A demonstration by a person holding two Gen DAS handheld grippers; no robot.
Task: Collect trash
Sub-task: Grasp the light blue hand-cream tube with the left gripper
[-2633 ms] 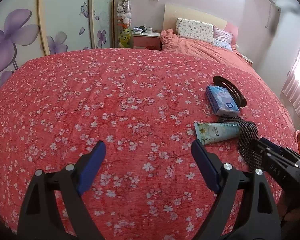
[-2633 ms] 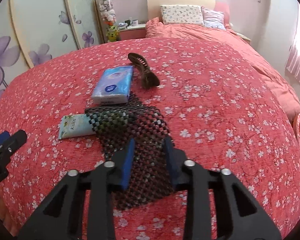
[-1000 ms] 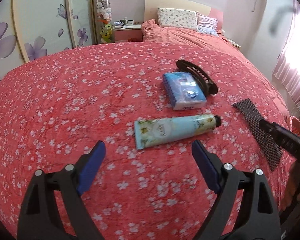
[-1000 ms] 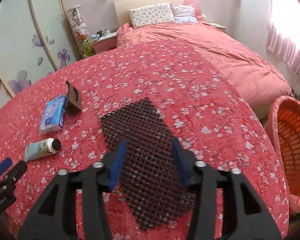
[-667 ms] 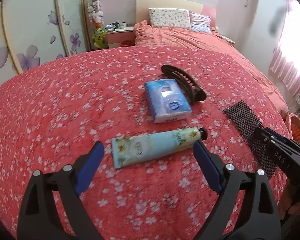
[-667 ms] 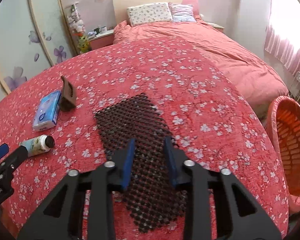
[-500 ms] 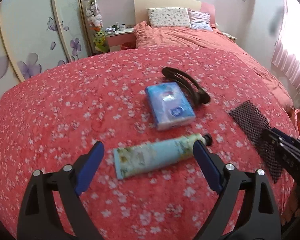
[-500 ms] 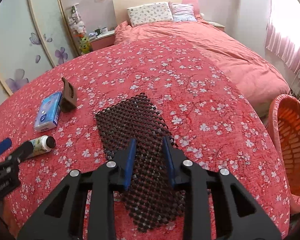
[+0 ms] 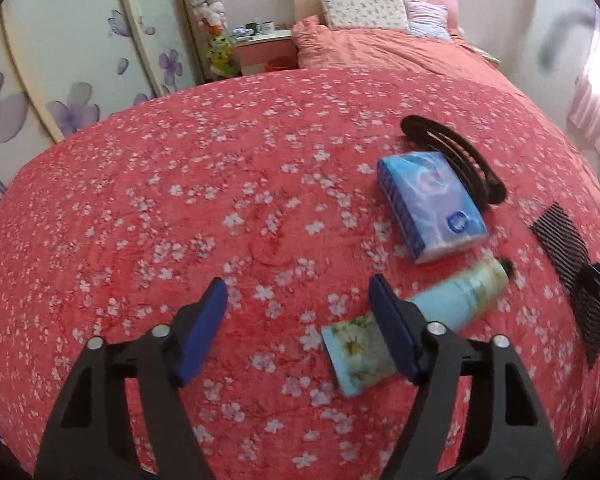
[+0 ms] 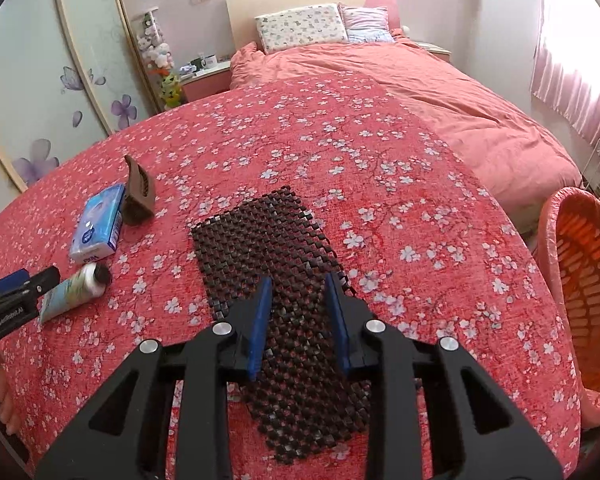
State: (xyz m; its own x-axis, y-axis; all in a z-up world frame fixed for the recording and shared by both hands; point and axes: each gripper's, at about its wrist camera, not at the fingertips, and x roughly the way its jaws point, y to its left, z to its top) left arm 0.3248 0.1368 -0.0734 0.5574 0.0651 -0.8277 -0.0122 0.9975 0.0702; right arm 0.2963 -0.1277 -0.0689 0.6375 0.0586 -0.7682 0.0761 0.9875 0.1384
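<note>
A light blue floral tube [image 9: 439, 312] with a black cap lies on the red flowered cloth; it also shows in the right wrist view [image 10: 72, 286]. My left gripper [image 9: 300, 312] is open and empty, its right finger over the tube's flat end. A black beaded mat [image 10: 276, 276] lies flat under my right gripper [image 10: 298, 312], whose jaws stand partly open above it; the mat's edge shows in the left wrist view [image 9: 567, 256]. A blue tissue pack [image 9: 429, 204] and a dark hair clip [image 9: 455, 160] lie beyond the tube.
An orange plastic basket [image 10: 579, 272] stands off the table's right edge. A bed with pink bedding [image 10: 439, 92] is behind the table. Wardrobe doors with purple flowers [image 9: 60, 80] are at the left. The tissue pack [image 10: 98, 224] and clip [image 10: 138, 192] lie left of the mat.
My left gripper has swung left and narrowed, so the tube now sits at its right finger. My right gripper's jaws have widened slightly over the mat, which stays flat.
</note>
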